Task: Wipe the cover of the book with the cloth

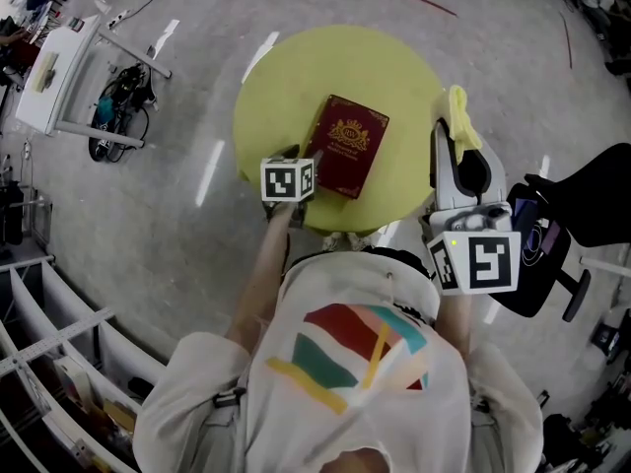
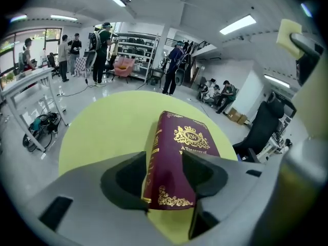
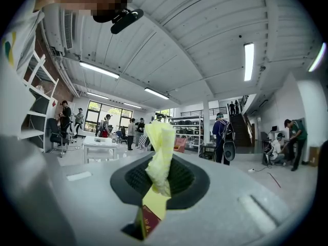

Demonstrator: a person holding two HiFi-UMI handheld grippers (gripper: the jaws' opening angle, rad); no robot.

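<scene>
A maroon book (image 1: 347,144) with gold print lies flat on the round yellow table (image 1: 296,77), near its front edge. My left gripper (image 1: 296,158) is shut on the book's near end, by the spine. In the left gripper view the book (image 2: 179,142) runs away from me with a jaw on either side of it, and the left gripper (image 2: 166,176) is closed on it. My right gripper (image 1: 455,136) is raised beside the table's right edge, shut on a yellow cloth (image 1: 461,114). In the right gripper view the cloth (image 3: 160,152) stands up out of the right gripper (image 3: 158,186).
A black office chair (image 1: 552,230) stands close to the right of the table. A white table (image 1: 59,67) with cables under it is at the far left, and shelving (image 1: 49,333) at the lower left. Several people (image 2: 100,50) stand far across the room.
</scene>
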